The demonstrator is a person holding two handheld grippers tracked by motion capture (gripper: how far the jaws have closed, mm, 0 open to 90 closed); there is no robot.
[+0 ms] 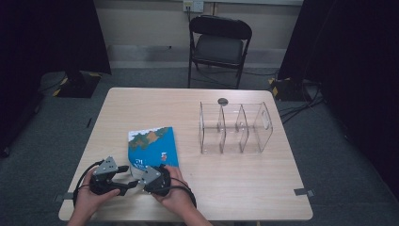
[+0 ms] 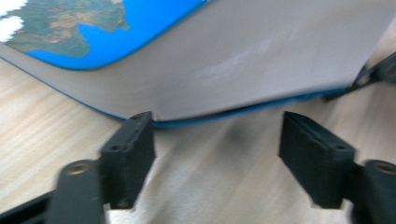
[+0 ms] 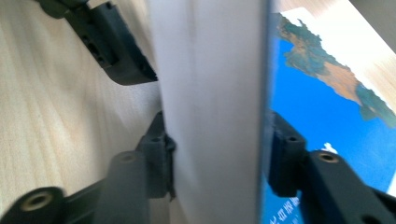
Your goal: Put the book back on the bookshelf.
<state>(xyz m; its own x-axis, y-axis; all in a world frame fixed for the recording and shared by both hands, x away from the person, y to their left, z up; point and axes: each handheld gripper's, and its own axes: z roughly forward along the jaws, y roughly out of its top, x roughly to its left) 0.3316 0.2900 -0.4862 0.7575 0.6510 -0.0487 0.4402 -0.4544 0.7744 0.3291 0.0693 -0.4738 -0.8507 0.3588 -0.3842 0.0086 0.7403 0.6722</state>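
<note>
Two hand-held grippers meet at the near edge of a book (image 1: 154, 147) on the desk (image 1: 244, 183), left hand-held gripper (image 1: 133, 175) beside the right hand-held gripper (image 1: 157, 173); a clear organizer (image 1: 235, 128) stands well apart. Left gripper view: its jaws stand apart before the book's (image 2: 224, 60) lifted edge, clamping nothing. Right gripper view: its jaws clamp the book (image 3: 215, 93) by its raised edge.

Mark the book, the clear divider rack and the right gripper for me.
book (image 1: 153, 141): high view, middle of its blue map cover.
clear divider rack (image 1: 258, 128): high view, right-hand end wall.
right gripper (image 3: 219, 154): right gripper view, midway between its two jaws, which press on the book's edge.
</note>
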